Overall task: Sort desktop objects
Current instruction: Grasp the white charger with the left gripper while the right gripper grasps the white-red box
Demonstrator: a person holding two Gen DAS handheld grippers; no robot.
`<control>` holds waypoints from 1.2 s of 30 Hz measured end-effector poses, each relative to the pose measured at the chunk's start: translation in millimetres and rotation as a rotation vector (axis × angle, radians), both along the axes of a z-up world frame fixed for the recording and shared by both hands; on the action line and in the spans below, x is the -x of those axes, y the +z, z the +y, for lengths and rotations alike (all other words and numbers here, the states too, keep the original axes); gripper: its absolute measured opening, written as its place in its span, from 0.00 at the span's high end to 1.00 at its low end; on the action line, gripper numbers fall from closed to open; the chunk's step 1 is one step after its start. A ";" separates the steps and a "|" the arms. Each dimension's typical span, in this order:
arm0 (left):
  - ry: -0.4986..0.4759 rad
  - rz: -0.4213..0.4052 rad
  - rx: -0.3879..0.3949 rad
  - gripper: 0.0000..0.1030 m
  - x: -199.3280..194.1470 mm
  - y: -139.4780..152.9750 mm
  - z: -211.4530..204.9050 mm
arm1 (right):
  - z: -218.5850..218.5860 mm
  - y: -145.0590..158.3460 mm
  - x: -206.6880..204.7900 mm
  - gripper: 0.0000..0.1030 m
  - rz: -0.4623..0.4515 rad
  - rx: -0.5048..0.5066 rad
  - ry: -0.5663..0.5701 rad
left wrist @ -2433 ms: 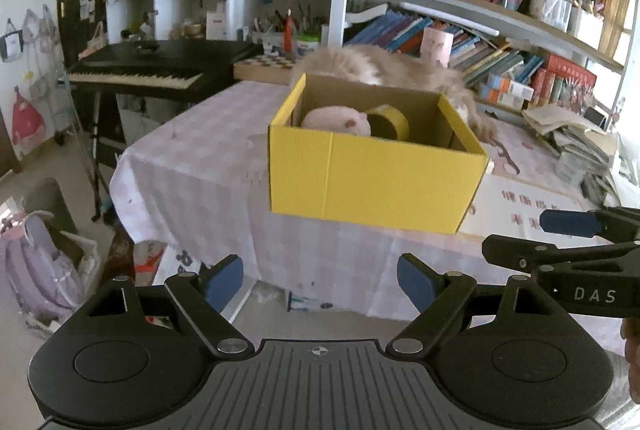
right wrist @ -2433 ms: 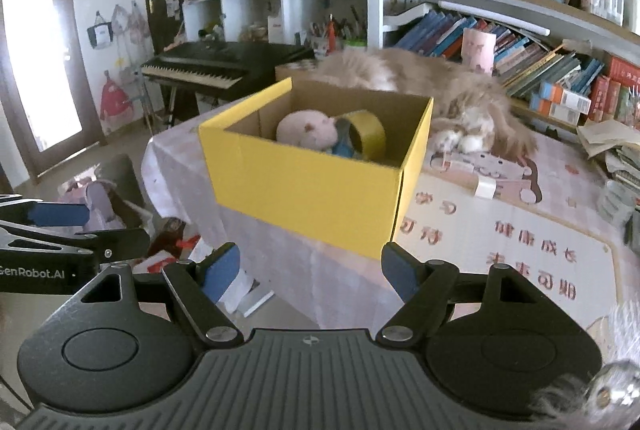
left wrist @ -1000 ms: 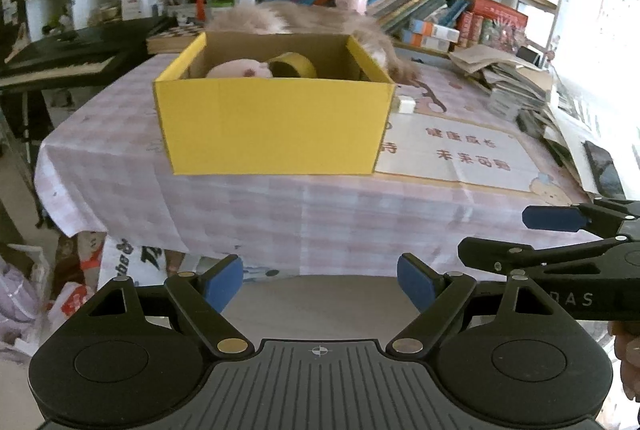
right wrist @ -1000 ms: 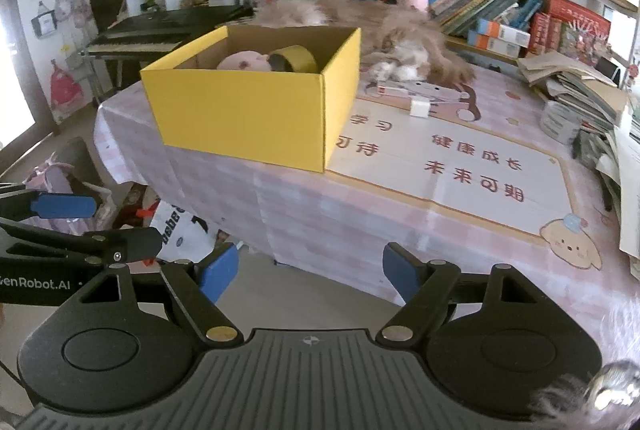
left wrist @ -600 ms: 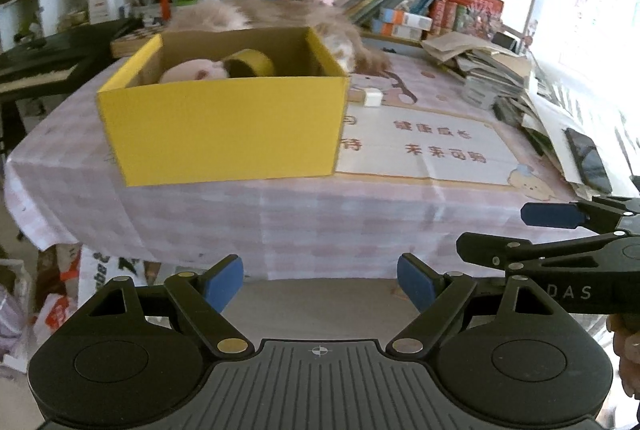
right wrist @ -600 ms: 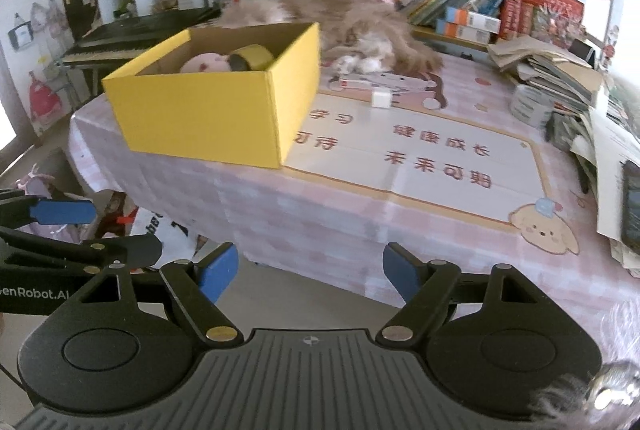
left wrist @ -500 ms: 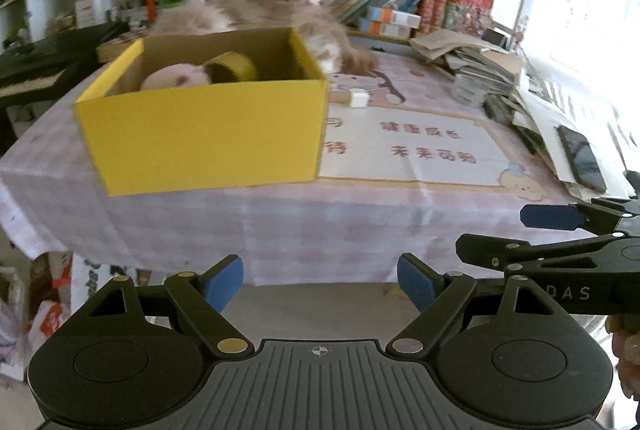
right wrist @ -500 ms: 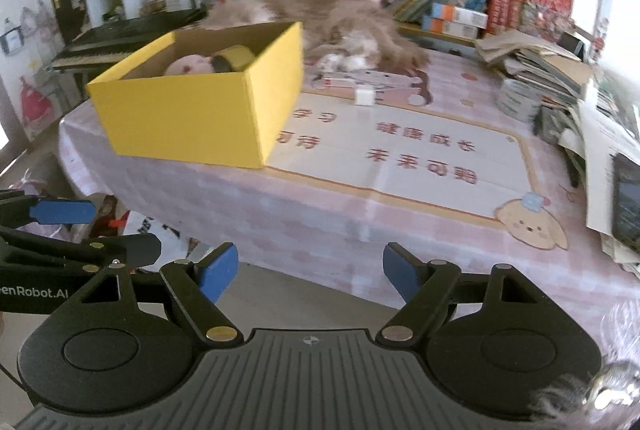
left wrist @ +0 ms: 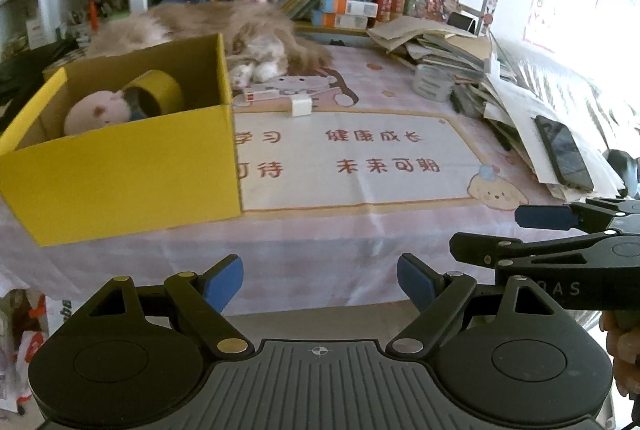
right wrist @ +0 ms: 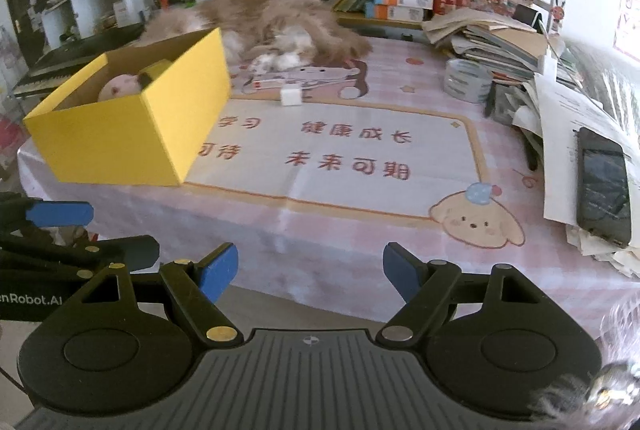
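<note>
My left gripper (left wrist: 320, 284) and right gripper (right wrist: 310, 272) both hang spread and empty off the table's (right wrist: 340, 242) front edge (yellow box (left wrist: 120, 178) at its left corner).

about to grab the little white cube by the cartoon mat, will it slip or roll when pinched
The small white cube looks flat-sided, so it probably won't roll and should sit squarely between pads. Its surface appears smooth and plastic-like, so it may slip under a light pinch. It seems small and likely light, so a nudge could skate it across the mat.
</note>
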State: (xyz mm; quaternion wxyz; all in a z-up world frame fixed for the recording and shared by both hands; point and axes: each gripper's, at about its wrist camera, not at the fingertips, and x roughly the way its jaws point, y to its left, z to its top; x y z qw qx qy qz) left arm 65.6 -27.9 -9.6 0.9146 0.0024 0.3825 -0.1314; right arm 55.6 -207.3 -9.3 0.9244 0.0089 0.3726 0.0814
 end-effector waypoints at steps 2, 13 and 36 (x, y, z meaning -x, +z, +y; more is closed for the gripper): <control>-0.002 0.004 -0.002 0.16 -7.0 -1.0 -7.4 | -7.7 -1.2 -7.2 0.24 0.004 -0.003 -0.005; 0.005 0.020 0.014 0.16 -50.5 -6.4 -44.7 | -47.5 -0.3 -63.0 0.24 0.013 0.010 -0.009; 0.188 0.019 -0.031 0.17 -142.2 -17.0 -100.1 | -101.8 10.5 -189.5 0.24 -0.034 -0.017 0.116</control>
